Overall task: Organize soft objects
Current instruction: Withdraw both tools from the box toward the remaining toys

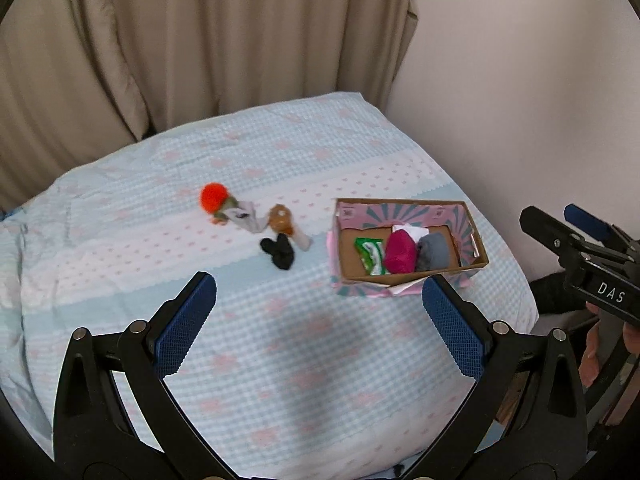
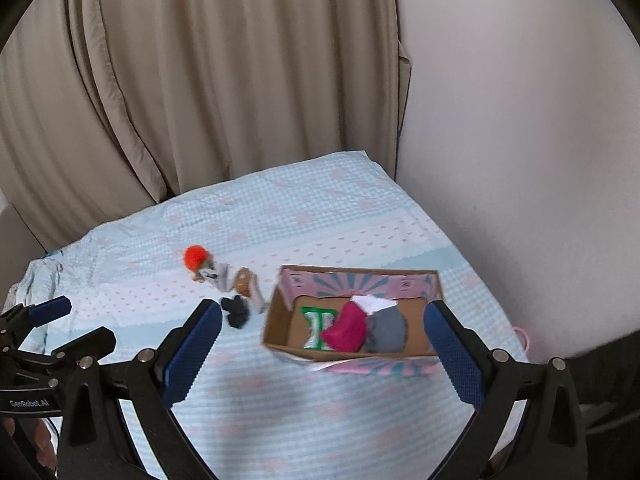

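Observation:
An open cardboard box (image 1: 476,236) (image 2: 280,308) sits on the bed at the right. Inside lie a green-and-white packet (image 1: 371,255) (image 2: 318,326), a magenta bundle (image 1: 400,255) (image 2: 347,330), a grey bundle (image 1: 434,253) (image 2: 386,330) and a white piece (image 1: 410,231). Left of the box lie an orange pompom toy (image 1: 214,196) (image 2: 196,258), a white sock (image 1: 244,216), a brown plush (image 1: 280,218) (image 2: 242,280) and a black sock (image 1: 278,251) (image 2: 236,310). My left gripper (image 1: 318,300) is open and empty, well above the bed. My right gripper (image 2: 322,330) is open and empty, framing the box from nearer the camera.
The bed has a light blue checked cover (image 1: 280,360) (image 2: 320,412). Beige curtains (image 1: 180,40) hang behind it and a pale wall (image 1: 520,80) stands at the right. The right gripper shows at the right edge of the left wrist view (image 1: 580,248).

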A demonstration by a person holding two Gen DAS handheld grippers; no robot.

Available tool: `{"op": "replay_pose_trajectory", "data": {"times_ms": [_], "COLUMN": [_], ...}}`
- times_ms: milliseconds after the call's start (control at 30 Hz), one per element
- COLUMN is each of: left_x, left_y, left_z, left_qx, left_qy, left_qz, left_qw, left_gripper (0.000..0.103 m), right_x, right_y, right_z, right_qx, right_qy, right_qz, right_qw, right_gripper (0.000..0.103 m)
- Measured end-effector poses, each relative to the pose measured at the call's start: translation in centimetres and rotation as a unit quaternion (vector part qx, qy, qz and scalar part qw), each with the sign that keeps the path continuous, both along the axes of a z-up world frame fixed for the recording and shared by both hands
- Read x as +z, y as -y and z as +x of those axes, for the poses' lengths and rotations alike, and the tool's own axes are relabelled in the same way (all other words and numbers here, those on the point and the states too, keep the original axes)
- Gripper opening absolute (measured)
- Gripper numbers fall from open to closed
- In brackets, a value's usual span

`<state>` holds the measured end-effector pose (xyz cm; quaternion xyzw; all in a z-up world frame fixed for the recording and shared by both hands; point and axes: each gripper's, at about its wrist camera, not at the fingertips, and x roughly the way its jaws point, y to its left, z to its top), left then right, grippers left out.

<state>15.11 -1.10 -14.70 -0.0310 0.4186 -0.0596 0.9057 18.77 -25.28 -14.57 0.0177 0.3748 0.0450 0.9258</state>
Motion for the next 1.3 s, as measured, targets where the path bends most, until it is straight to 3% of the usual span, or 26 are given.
{"op": "replay_pose_trajectory", "data": {"times_ms": [367,633,933,1300], "left_x": [0.8,-1.2,-7.0,-18.7], "left_y": [-10.1,-15.8,-18.9,-16.8], "left_z": [-0.2,3.2,10.0,19.5], "left_qx": [-0.011,-0.029,-0.029,-0.047], "left_qy": [0.014,0.003,-0.021,-0.056], "left_qz": [-0.025,-0.03,-0.038,-0.037], "left_qw": [0.9995,0.9991,0.9986,0.9966], "left_gripper": [0.103,0.103,0.102,0.098], "right_x": [0.9,-1.5,-7.7,-19.6], "right_y": [-9.3,-15.2,-20.2,-23.4], "right_z": [-2.7,-1.4,2.6,8.6], "right_qx": [-0.024,-0.049,-0.045,-0.044], "right_qy": [0.02,0.018,-0.006,-0.034], "right_qz": [0.007,0.008,0.011,-0.001], "right_qw": [0.999,0.999,0.999,0.998], "right_gripper": [0.101,0.101,0.101,0.101]}}
